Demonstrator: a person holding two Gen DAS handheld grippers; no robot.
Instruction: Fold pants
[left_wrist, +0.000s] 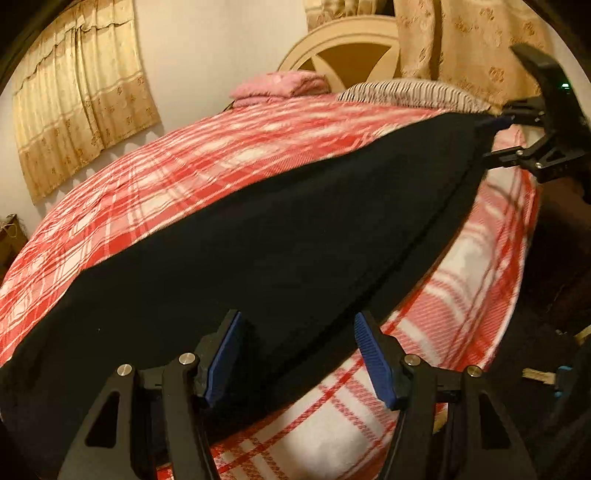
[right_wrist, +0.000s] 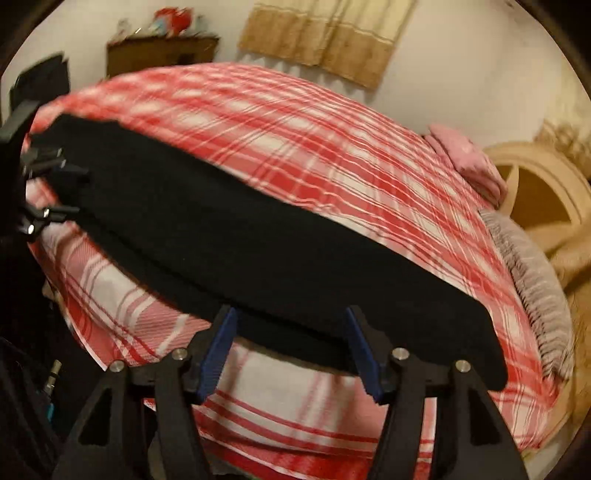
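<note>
The black pants are laid out long and flat on the bed, close to the bed's near edge. They look already folded leg on leg, so the step in hand is likely the next fold, end to end.

The left gripper is held at one end of the pants, and its fingers are spread wide with the cloth edge between them. Nothing is pinched yet. The right gripper is held at the other end of the pants, also spread wide over the near edge, and nothing is pinched there either.

Farther back on the bed from the pants, a pink towel and a striped pillow are seen.

For the next move, both ends need to be squeezed tight. Then one end should be lifted and laid over the other, with the edges lined up.
</note>
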